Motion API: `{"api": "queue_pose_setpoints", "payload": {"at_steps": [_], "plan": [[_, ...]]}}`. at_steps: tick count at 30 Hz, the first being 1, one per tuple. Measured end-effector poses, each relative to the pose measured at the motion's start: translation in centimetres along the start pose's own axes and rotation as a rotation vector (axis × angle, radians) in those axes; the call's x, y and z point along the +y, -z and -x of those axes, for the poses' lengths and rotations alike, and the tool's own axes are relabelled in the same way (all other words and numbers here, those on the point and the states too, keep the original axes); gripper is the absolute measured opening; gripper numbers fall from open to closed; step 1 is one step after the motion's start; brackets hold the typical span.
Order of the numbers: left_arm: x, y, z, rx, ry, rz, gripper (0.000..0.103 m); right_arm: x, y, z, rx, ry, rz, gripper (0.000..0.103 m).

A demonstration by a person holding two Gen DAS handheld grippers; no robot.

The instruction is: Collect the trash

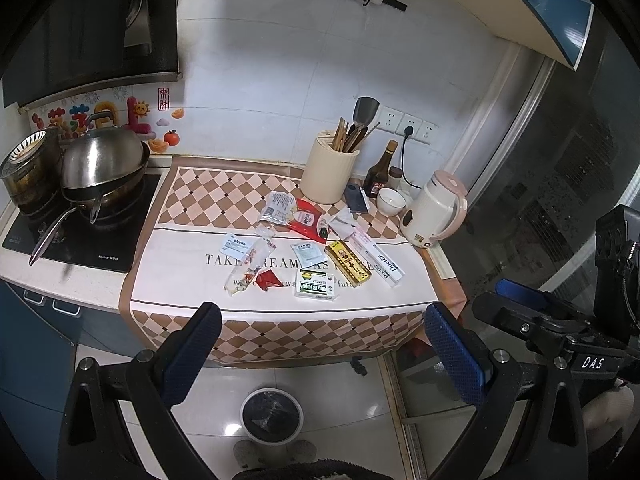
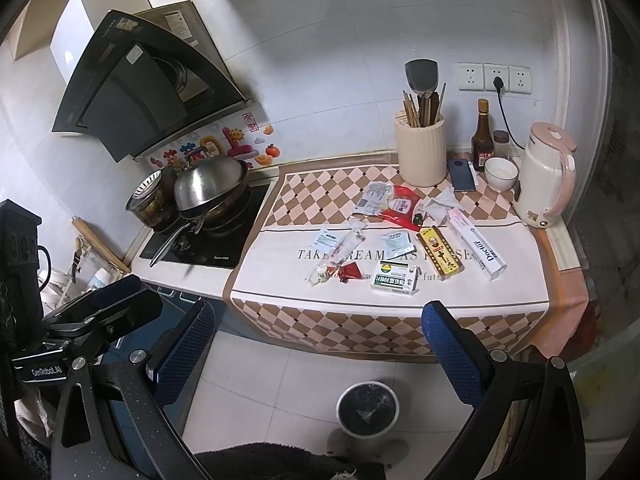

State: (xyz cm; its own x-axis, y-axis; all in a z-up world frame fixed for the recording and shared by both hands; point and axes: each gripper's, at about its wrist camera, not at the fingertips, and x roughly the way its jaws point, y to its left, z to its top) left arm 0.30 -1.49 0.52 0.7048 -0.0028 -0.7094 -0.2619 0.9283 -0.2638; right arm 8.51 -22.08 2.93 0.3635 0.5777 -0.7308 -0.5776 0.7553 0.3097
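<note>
Trash lies scattered on the checkered cloth point(image 1: 192, 196) point(image 2: 304, 188) of the counter: a green-and-white box point(image 1: 316, 285) point(image 2: 395, 277), a yellow box point(image 1: 348, 261) point(image 2: 440, 252), a long white "Doctor" box point(image 1: 378, 257) point(image 2: 478, 243), a red packet point(image 1: 307, 220) point(image 2: 402, 208), a clear wrapper point(image 1: 252, 258) point(image 2: 342, 250), small white sachets point(image 1: 307, 253) point(image 2: 396, 241) and a crumpled tissue point(image 1: 342, 218) point(image 2: 440, 202). A round white bin point(image 1: 272, 410) point(image 2: 368, 406) with a black liner stands on the floor below. My left gripper point(image 1: 320, 354) and right gripper point(image 2: 318, 354) are open and empty, held back from the counter above the floor.
Pots point(image 1: 100, 168) point(image 2: 208, 188) sit on the stove at the left. A utensil holder point(image 1: 329, 172) point(image 2: 420, 152), dark bottle point(image 1: 380, 172), bowl point(image 1: 391, 201), phone point(image 2: 462, 175) and pink kettle point(image 1: 434, 210) point(image 2: 546, 176) stand at the back right.
</note>
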Motion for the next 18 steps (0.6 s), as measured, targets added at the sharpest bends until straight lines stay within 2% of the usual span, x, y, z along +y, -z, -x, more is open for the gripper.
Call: {"api": "queue_pose_setpoints", "payload": {"at_steps": [13,15,18], "plan": [[0.2,0.1,-0.3,0.031,0.004,0.013,0.103,0.2,0.9,0.3,-0.002,-0.013,-0.005,0.103],[0.2,-0.1,-0.6,0.033,-0.041,0.008,0.103,0.1,0.8,0.2,-0.005,-0.007,-0.015,0.103],[0.5,-0.7,-2.3,-0.004,-0.212,-0.051,0.103,-0.4,0.6,-0.3,-0.027,0.031,-0.068,0.103]]}}
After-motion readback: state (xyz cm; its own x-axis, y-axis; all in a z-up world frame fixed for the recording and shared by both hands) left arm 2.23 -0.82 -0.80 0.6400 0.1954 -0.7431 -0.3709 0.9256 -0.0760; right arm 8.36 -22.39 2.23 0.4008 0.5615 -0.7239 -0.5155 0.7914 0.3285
